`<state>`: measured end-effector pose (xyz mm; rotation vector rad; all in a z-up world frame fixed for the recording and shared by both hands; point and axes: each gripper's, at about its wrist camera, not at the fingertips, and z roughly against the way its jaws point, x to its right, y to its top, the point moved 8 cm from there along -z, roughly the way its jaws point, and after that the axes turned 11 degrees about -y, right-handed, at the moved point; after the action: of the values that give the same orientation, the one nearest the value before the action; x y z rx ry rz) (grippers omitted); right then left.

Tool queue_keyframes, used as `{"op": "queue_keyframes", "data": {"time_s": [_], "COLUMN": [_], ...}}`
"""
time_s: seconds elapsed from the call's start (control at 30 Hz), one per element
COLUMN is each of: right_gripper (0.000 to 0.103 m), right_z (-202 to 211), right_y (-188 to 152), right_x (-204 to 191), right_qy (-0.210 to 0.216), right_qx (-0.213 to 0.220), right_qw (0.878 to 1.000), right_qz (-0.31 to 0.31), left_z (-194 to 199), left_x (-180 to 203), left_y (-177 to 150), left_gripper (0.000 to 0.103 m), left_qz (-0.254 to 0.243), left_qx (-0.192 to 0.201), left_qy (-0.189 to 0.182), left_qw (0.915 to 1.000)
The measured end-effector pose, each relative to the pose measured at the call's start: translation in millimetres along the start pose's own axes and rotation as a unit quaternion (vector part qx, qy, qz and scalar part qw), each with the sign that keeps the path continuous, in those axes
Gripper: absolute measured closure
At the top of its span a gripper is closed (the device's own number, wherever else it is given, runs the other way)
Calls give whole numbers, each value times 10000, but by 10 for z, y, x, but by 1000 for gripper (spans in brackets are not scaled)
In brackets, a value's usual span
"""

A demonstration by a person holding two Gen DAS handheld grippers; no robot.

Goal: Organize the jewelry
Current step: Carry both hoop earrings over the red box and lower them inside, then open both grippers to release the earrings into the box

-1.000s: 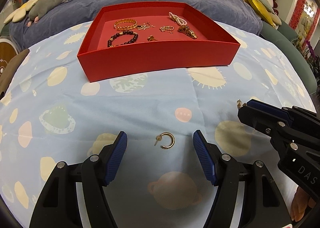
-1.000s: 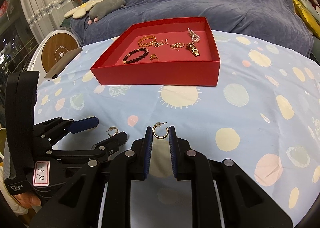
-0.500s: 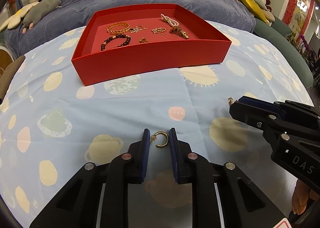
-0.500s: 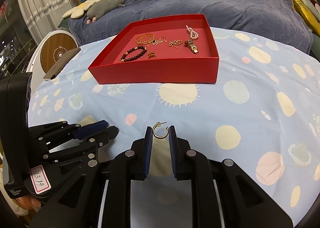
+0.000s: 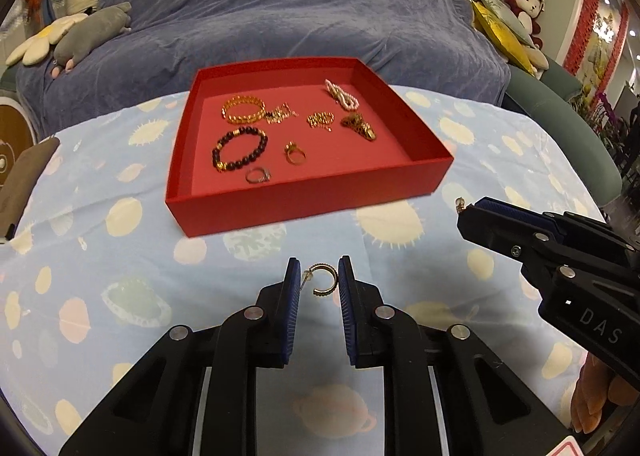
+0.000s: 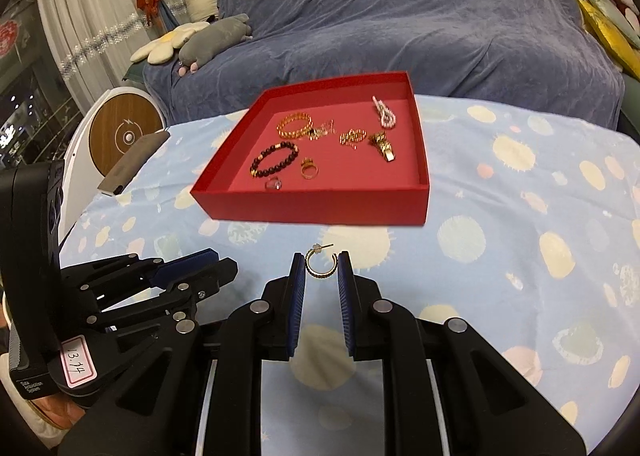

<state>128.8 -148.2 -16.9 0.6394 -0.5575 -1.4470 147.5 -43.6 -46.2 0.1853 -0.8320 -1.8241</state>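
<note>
Between the left gripper's [image 5: 319,282] blue pads sits a small gold hoop earring [image 5: 322,280], pinched; the right gripper [image 6: 319,270] pinches its twin hoop [image 6: 318,262]. Light, stiff, slippery: grip across the curve. Only the left view shows the red cardboard tray's [image 5: 304,199] near wall beside both grippers.

Tray [image 5: 304,207] centre frame on tablecloth [image 5: 120,256], bracelets [image 5: 240,149], rings [image 5: 295,153], chains [image 5: 320,119] inside, sofa [image 5: 280,7] behind, plush toys [image 5: 72,35] upper left, earring [image 5: 324,280] below tray, between gripper [image 5: 316,284] fingers
</note>
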Motion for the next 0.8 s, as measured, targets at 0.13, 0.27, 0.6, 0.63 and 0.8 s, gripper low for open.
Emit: {"op": "queue_keyframes", "data": {"time_s": [0.13,0.27,0.6,0.63,0.8], "right_gripper": [87,87,87,87,87], "right_z": [-9,-182,-980,-1027,-1214], "right_y": [339,592,583,576,553], "right_x": [60,119,102,98,122], "right_qy": [-72,-76,-52,-63,-103], "right_qx": [253,287,-259,-288,-356], "right_qw": [9996,9996,9996,9995,9992], "right_qz": [84,-27,-123,-124,-153], "left_z": [66,6,-533,-587,-788], "left_x": [-93,-192,-467,-481,-519], "left_y": [321,657,959,947,911], "left_gripper": [87,87,86,86,86], "left_qz": [116,105,312,326,333], "left_qx": [226,399,267,234,113], "left_qy": [29,176,278,280,277], "left_qw": [9997,9990,9988,9988,9990]}}
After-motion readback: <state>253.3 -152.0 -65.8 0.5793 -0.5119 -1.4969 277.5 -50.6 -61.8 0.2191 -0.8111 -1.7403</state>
